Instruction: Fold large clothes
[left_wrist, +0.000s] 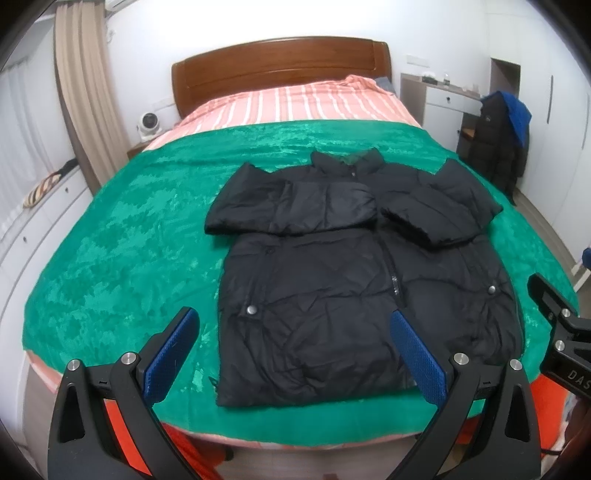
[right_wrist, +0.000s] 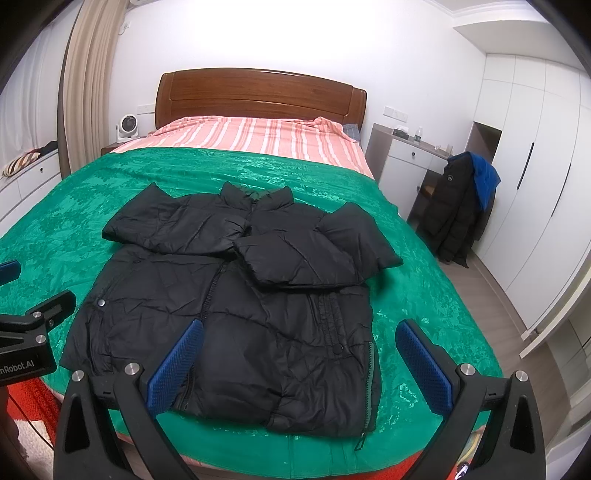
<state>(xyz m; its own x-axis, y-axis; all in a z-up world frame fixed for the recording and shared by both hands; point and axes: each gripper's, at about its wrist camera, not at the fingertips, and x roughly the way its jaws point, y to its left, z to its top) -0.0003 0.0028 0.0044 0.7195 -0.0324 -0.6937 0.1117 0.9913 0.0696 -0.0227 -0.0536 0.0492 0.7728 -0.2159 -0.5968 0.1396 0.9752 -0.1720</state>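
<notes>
Black puffer jacket (left_wrist: 354, 273) lies flat, front up, on green plush blanket (left_wrist: 122, 236) over the bed w/ both sleeves folded across its chest. My left gripper (left_wrist: 295, 354) hovers near the hem, jaws spread, empty. Right gripper (right_wrist: 299, 363) likewise: jaws wide apart, nothing pinched.

A home bedroom: wooden-headboard bed (right_wrist: 258, 92) (striped sheet); white wardrobe (right_wrist: 535, 192); beige curtain (right_wrist: 88, 74).

left wrist – foot of bed (left_wrist: 110, 229), facing headboard | right wrist – same, further right
</notes>
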